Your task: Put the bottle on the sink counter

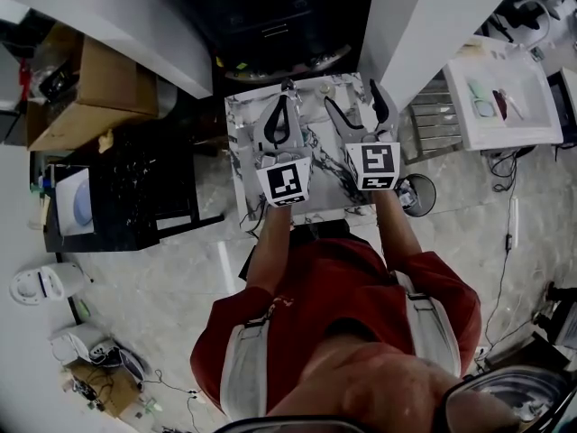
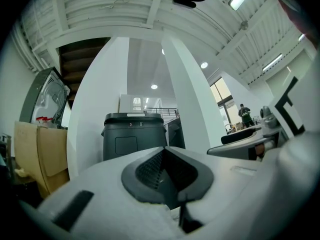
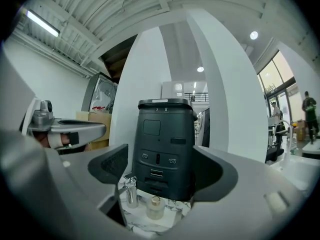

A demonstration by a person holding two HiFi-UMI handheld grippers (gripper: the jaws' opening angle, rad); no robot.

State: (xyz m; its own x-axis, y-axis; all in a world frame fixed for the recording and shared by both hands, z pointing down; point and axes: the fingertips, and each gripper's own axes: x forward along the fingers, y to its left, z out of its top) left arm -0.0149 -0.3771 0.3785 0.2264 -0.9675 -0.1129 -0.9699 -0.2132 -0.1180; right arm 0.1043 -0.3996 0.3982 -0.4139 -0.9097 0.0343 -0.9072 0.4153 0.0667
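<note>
Bottle [image 3: 155, 207] is judged light, smooth and fragile; its body is best gripped at mid-height. The right gripper [image 3: 159, 171] is spread open, the left gripper [image 2: 167, 176] closed, empty.

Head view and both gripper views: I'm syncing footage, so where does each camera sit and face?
Head view: on the head, looking steeply down at the marble counter; arms, left tongs and right tongs show.
Left gripper view: rides the shut left tongs, facing the black unit.
Right gripper view: rides the open right tongs, facing a bottle on the marble counter.
Both gripper views share the black unit.
</note>
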